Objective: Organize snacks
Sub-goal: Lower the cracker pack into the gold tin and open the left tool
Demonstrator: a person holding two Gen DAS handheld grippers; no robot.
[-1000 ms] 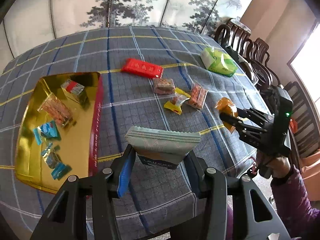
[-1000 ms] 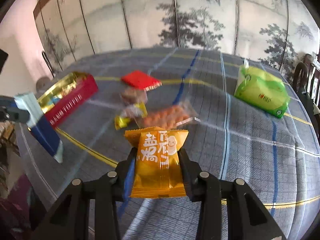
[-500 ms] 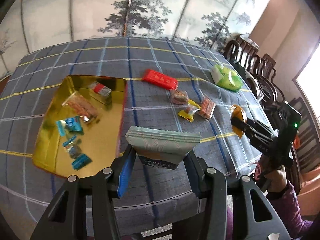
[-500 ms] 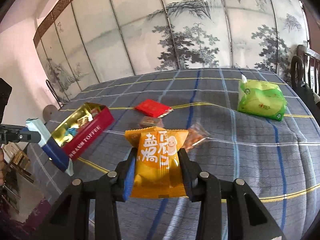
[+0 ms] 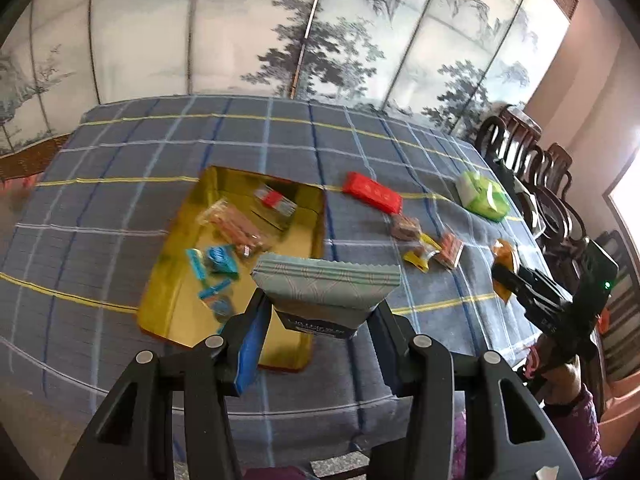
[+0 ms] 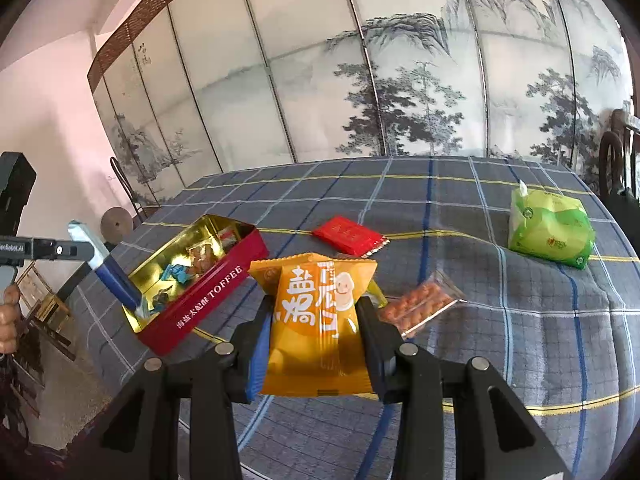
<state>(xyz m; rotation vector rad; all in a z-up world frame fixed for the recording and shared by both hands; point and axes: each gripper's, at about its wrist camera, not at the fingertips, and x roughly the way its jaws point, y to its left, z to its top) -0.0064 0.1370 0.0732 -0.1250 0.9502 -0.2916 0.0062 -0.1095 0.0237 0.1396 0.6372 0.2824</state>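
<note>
You had bright daylight glaring from the window at right, shine off the gold tin, slight motion blur, and bowed, dark-cornered fisheye edges.

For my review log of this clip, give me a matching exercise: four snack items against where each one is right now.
Items:
1. orange packet
2. grey-blue packet
3. red flat packet
4. blue-wrapped candies

Places:
A. inside the toffee tin
B. clamped in the left gripper
C. lying on the tablecloth, beyond the tin
D. clamped in the right gripper

Pairs: 1-D, 2-B, 3-C, 4-A
</note>
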